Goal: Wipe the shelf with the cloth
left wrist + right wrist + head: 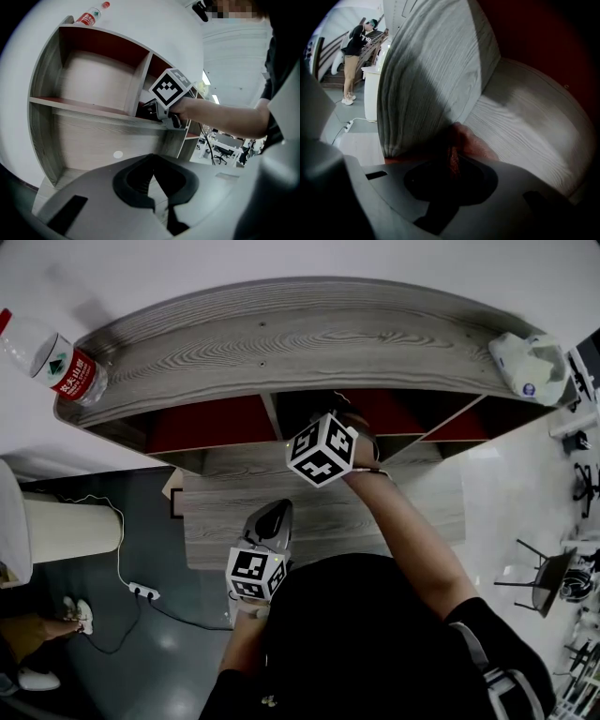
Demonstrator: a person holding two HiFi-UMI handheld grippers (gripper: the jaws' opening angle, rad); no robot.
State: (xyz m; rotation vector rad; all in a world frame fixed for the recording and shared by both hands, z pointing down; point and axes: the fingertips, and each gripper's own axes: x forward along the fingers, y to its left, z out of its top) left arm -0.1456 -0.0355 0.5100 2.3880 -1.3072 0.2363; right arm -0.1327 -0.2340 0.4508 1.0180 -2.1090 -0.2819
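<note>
A grey wood-grain shelf unit with red back panels stands before me. My right gripper reaches into its upper middle compartment and is shut on a reddish cloth. The cloth is bunched at the fingertips and rests on the compartment's board, beside the upright divider. In the head view only that gripper's marker cube shows; the jaws and cloth are hidden inside. My left gripper hangs lower, in front of the lower shelf. Its jaws are together with nothing between them.
A water bottle with a red label lies on the unit's top at the left, and a crumpled white bag at the right. A white cylinder and a power strip are on the floor at left. A person stands far off.
</note>
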